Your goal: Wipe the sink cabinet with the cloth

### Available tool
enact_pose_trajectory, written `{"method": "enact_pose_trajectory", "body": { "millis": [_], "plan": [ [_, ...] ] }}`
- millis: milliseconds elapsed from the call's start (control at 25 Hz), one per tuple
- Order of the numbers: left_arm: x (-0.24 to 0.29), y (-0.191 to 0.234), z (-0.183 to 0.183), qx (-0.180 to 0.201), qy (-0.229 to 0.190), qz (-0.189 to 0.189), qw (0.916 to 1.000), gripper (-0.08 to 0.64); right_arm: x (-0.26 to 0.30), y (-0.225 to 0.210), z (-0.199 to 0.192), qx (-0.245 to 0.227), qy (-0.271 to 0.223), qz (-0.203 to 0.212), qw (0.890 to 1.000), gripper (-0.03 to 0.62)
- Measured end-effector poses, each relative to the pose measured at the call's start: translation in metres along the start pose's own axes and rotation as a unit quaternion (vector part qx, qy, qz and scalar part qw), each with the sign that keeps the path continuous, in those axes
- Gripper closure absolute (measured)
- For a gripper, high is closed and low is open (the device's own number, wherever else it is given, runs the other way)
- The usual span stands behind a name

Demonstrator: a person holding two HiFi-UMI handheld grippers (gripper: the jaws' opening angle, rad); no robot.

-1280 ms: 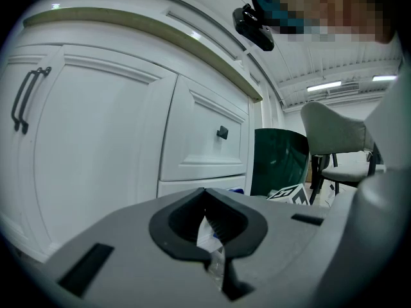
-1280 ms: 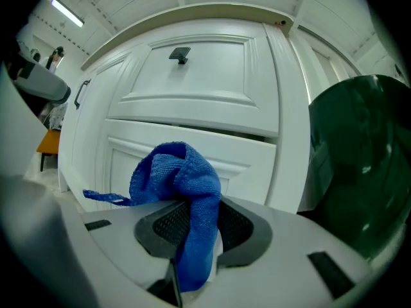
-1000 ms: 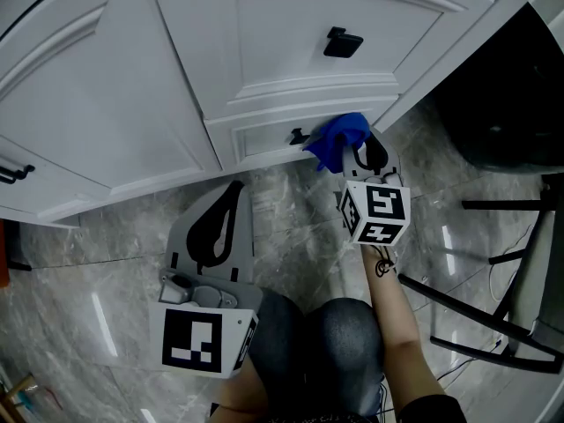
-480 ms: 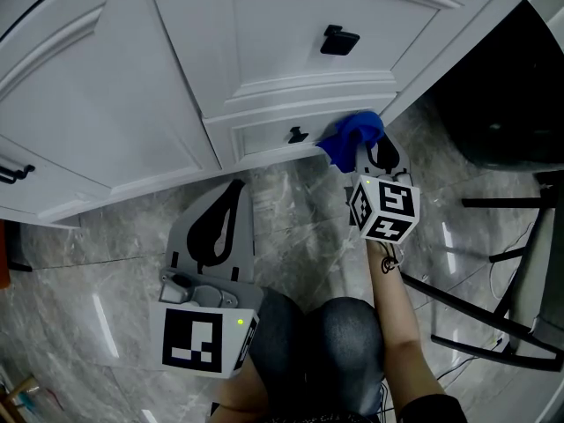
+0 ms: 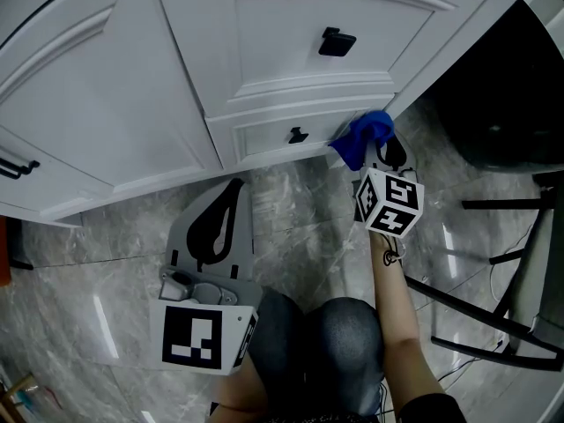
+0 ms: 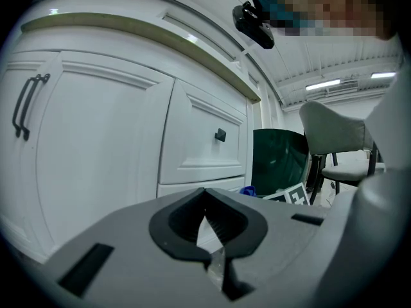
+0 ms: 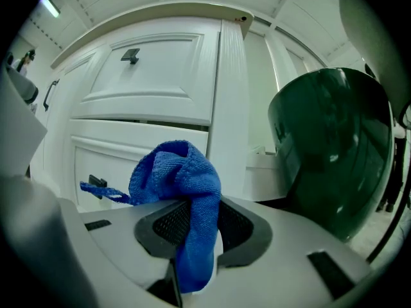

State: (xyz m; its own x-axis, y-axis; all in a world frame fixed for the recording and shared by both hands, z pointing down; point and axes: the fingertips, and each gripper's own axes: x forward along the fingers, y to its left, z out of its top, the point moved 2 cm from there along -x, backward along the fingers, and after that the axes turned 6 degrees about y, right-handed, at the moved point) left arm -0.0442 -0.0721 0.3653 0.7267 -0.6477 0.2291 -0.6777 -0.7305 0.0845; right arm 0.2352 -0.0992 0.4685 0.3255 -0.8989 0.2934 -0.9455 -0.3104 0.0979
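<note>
Right now my right gripper is clenched on the blue cloth. The jaws pinch its lower tail, so the bunched upper part stands out ahead of the tips as a soft pad. That is the reason for the grip: the fabric meets the paint, not the plastic. From the head view the cloth sits at the right end of the bottom drawer, just beside the cabinet's right corner post. It looks pressed to the drawer front, though I cannot confirm contact. A loose strip of cloth trails left toward the small black knob on that drawer.

My left gripper is held low over the marble floor, well apart from the cloth. Its own view shows the left gripper with jaws closed together on nothing. I judge it is simply parked out of the wiping path.

The sink cabinet is white, with a second drawer and square knob above. A dark green bin stands past the cabinet's right corner.

My judgement is that the bottom drawer front is being wiped near its right edge, with the larger door panels to the left yet to do. The knob could snag the trailing strip on a leftward pass.
</note>
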Motion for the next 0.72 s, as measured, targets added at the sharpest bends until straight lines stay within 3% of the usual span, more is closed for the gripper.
{"method": "enact_pose_trajectory", "body": {
  "millis": [280, 400, 520, 720],
  "plan": [
    [-0.005, -0.002, 0.005, 0.002, -0.008, 0.005, 0.9999, 0.557, -0.006, 0.009, -0.002, 0.003, 0.005, 0.006, 1.0, 0.477],
    [-0.008, 0.004, 0.008, -0.002, -0.015, 0.018, 0.9997, 0.557, -0.011, 0.058, -0.014, -0.001, 0.026, 0.079, 0.997, 0.477],
    [-0.01, 0.012, 0.005, -0.011, -0.015, 0.033, 0.9993, 0.557, -0.014, 0.121, -0.027, -0.025, 0.05, 0.162, 0.985, 0.477],
    [-0.015, 0.025, 0.002, -0.018, -0.013, 0.053, 0.9984, 0.557, -0.023, 0.15, -0.039, 0.004, 0.059, 0.204, 0.977, 0.477]
  ]
}}
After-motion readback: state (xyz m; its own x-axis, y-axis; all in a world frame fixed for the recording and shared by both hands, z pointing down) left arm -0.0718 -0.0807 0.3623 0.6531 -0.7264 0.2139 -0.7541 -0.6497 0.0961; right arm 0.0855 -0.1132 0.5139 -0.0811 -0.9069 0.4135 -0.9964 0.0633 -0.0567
